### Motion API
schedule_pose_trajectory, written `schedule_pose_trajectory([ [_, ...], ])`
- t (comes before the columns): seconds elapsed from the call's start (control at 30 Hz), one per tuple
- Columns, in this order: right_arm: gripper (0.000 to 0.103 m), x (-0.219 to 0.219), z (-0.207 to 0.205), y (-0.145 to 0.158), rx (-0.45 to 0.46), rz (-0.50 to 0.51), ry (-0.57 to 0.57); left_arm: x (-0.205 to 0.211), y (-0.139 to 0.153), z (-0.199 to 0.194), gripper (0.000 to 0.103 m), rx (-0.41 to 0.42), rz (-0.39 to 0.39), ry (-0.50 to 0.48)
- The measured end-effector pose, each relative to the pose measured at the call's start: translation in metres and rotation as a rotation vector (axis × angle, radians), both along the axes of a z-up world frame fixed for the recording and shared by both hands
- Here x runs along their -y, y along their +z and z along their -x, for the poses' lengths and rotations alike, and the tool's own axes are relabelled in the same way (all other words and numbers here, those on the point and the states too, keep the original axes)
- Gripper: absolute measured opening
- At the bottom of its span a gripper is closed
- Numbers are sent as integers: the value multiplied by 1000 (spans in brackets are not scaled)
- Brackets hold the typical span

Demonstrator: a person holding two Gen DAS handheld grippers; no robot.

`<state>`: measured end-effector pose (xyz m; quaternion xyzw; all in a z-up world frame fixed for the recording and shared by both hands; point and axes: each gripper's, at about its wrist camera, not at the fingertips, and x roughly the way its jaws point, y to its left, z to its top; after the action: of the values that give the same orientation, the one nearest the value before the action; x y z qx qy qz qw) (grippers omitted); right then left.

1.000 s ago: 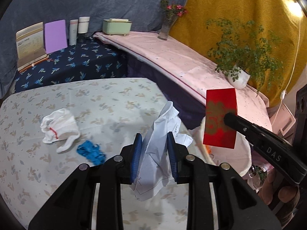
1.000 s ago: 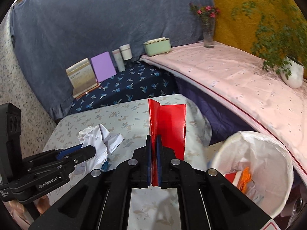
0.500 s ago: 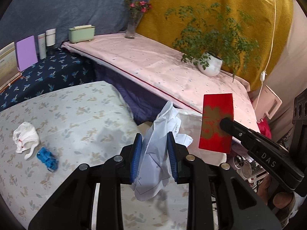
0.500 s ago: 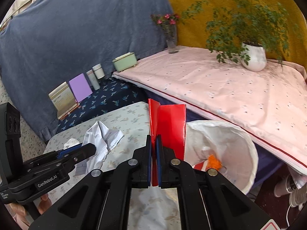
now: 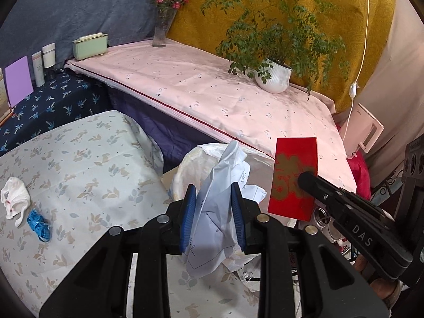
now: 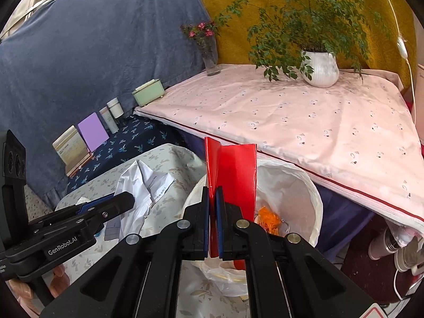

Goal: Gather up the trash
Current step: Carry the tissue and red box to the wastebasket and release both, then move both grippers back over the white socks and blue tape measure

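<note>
Left gripper [image 5: 213,213] clamped on crumpled white paper [image 5: 220,198]; right gripper [image 6: 212,222] clamped on red envelope [image 6: 233,169].
Envelope: glossy, gold motif; casings read "GenRobot.AI", "DAS".

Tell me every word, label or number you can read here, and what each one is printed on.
"DAS" on the right gripper arm.
"GenRobot.AI" on the left gripper arm.
Gold character on the red envelope: too stylised to read.
Small print and numbers on the crumpled paper: too small to read.
Lines of text on the cream card beside the purple card: blurred.
</note>
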<state>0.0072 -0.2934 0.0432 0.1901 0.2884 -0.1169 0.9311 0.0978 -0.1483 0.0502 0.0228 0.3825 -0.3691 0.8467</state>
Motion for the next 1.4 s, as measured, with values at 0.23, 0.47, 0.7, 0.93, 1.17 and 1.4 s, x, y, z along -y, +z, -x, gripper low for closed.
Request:
schedule_pose_trajectory([
  [0.23, 5, 13, 3, -9, -9, -17, -19, 15, -6, -3, 26, -12, -8, -15],
  [0.47, 8, 21, 1, -16, -26, -28, -33, 31, -11, -5, 28, -14, -5, -26],
  [0.7, 31, 22, 1, -16, -14, -11, -59, 33, -9, -8, 64, 8, 10, 20],
  [0.93, 37, 22, 3, -8, 9, -7, -62, 25, -5, -9, 66, 24, 8, 35],
  [1.17, 38, 12, 2, -2, 13, 11, -43, 14, -2, -9, 66, 39, 9, 53],
  [1.4, 39, 3, 0, 2, 14, 23, -29, 1, 1, -10, 66, 42, 16, 76],
])
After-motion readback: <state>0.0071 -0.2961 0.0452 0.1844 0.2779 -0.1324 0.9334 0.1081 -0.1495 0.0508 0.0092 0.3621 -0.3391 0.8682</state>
